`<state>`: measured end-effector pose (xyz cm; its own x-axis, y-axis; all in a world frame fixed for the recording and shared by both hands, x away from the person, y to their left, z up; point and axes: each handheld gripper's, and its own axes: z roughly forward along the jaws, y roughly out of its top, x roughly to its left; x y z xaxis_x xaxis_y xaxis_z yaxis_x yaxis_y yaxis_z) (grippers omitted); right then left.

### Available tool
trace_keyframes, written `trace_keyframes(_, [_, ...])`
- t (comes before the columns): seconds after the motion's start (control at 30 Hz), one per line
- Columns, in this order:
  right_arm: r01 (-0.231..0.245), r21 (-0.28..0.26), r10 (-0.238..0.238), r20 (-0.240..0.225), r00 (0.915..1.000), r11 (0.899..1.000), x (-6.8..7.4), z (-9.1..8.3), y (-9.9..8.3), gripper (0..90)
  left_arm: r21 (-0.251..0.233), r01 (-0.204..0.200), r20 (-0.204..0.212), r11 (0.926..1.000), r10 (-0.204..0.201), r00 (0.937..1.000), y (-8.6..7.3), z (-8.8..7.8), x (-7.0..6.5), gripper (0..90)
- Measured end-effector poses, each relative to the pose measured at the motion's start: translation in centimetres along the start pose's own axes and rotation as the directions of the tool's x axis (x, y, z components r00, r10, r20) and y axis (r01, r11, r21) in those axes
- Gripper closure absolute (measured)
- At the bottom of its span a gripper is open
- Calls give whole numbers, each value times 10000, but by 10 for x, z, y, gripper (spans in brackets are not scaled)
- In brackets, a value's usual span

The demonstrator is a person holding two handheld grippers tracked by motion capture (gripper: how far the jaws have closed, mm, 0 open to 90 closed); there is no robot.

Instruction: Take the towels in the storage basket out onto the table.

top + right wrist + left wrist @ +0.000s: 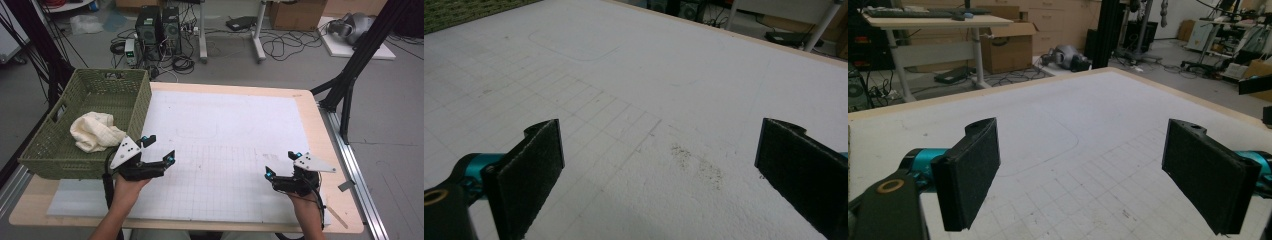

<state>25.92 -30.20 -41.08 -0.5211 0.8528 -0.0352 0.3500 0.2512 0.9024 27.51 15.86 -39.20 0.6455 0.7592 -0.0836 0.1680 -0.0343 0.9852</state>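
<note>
One green woven basket [132, 107], at ten o'clock on the table. One cream waffle-textured cloth [94, 131], draped over the basket's near rim. One white gridded mat [225, 125]. Two black two-jaw grippers; no other loose items discernible, apparently.

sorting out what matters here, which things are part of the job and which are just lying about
Part of the job:
- cloth, cream, lying in the basket
- basket, green wicker, at the table's left edge
- left gripper, open, beside the basket
- right gripper, open, over the mat

Just lying about:
- mat, white, gridded
- computers and cables on the floor
- boxes behind the table
</note>
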Motion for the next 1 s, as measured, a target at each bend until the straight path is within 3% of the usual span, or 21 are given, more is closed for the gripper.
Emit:
trace_keyframes(0.2, [42,9,-42,-53,10000,10000,1,1,0,47,-71,69,-4,10000,-69,10000,6,-3,2,161])
trace_keyframes(0.47, [16,79,-16,-20,10000,10000,0,2,0,48,-459,44,-117,9989,-50,9999,37,-19,16,161])
trace_keyframes(0.77, [83,94,-83,-25,10000,9999,0,2,0,47,-593,-86,-579,9982,52,9983,75,-42,55,160])
trace_keyframes(1.0, [69,149,-69,-39,10000,9999,0,3,-1,47,-618,85,-1223,9981,-160,9924,86,-56,90,160])
